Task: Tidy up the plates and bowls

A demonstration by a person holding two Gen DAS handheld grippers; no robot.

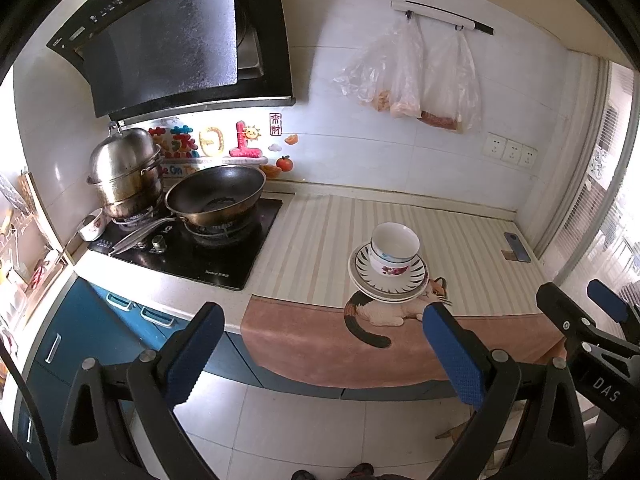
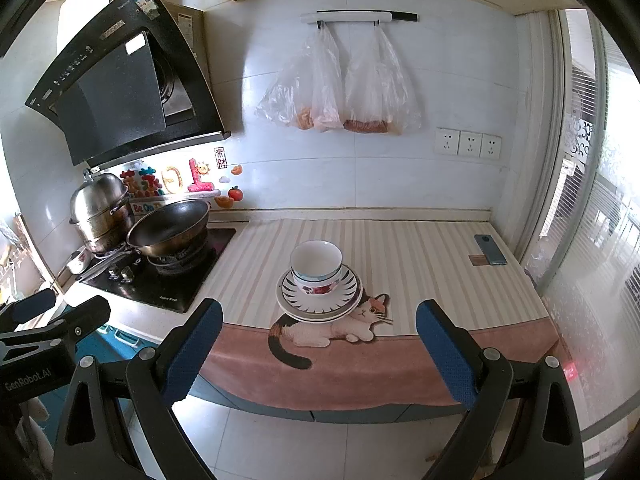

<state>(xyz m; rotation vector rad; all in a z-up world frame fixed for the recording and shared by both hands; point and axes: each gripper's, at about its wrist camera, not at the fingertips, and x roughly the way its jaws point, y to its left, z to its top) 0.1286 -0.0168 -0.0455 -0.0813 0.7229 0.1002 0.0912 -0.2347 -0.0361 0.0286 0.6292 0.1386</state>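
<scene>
White bowls with a flower pattern sit nested on a stack of striped plates, on the striped cat-print cloth covering the counter. My left gripper is open and empty, held off the counter's front edge, left of the stack. My right gripper is open and empty, in front of the stack and back from the counter. The right gripper also shows in the left wrist view, and the left gripper in the right wrist view.
A gas stove on the left holds a black wok and a steel steamer pot. A small bowl sits by the stove. A phone lies at the right. Plastic bags hang on the wall.
</scene>
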